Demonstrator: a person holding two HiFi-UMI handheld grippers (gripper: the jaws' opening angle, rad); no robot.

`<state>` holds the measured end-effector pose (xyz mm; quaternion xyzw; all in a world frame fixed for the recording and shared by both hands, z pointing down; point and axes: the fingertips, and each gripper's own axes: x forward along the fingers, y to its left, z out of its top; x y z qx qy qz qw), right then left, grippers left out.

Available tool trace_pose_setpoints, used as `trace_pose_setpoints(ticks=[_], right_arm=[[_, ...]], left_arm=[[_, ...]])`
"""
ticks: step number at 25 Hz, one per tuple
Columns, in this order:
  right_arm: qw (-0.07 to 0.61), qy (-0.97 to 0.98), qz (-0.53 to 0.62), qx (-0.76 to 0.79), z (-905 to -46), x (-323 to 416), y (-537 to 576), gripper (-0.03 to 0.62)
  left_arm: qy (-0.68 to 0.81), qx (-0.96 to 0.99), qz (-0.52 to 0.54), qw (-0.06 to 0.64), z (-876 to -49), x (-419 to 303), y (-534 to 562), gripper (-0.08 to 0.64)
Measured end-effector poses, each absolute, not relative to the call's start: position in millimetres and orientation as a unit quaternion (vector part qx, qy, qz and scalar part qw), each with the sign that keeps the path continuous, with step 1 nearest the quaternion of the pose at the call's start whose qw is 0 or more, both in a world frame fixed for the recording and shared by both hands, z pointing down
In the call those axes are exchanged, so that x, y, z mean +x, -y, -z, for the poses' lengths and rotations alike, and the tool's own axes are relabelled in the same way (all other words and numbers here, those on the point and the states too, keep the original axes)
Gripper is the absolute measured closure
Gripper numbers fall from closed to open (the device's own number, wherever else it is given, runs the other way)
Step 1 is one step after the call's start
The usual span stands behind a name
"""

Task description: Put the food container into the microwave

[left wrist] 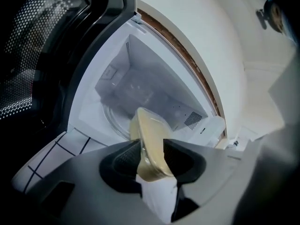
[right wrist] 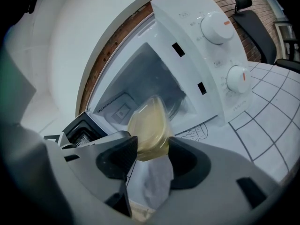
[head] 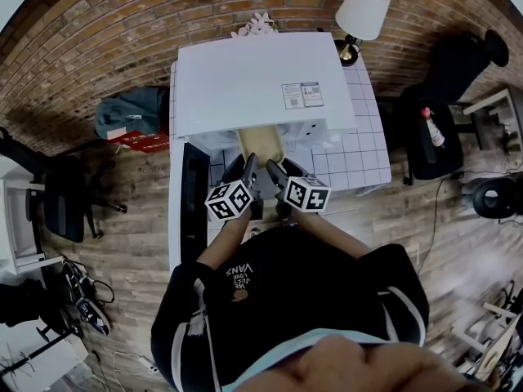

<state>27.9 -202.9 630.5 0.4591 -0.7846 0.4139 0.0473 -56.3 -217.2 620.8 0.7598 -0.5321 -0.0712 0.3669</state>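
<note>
A yellowish lidded food container is held between both grippers, just in front of the white microwave. My left gripper is shut on the left side of the container. My right gripper is shut on the right side of the container. The microwave door stands open to the left. The lit cavity lies straight ahead, with a glass turntable on its floor. The container's far end points at the opening, close to the threshold. In the head view the left gripper and the right gripper meet side by side.
The microwave's panel with two knobs is right of the opening. It stands on a white tiled table with a lamp at the back right. Office chairs flank the table, and a brick wall stands behind it.
</note>
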Motion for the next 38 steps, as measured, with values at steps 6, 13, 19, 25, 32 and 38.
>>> trace_pose_setpoints(ticks=[6,13,19,25,32,38], right_arm=[[0.044,0.788,-0.413,0.454,-630,27,216,0.395],[0.041,0.791,-0.413,0.449,-631,28,231,0.394],[0.034,0.794,-0.417,0.441,-630,26,237,0.394],[0.025,0.798,-0.417,0.434,-627,25,242,0.393],[0.020,0.795,-0.418,0.439,-628,32,242,0.390],[0.008,0.796,-0.414,0.442,-623,37,240,0.388]], left_arm=[[0.532,0.760,0.070,0.368,-622,-57,230,0.416],[0.535,0.753,0.079,0.375,-626,-58,242,0.413],[0.537,0.754,0.086,0.368,-625,-59,248,0.410],[0.533,0.757,0.092,0.366,-624,-55,251,0.350],[0.537,0.756,0.099,0.360,-620,-59,249,0.324],[0.537,0.761,0.098,0.352,-616,-61,244,0.324]])
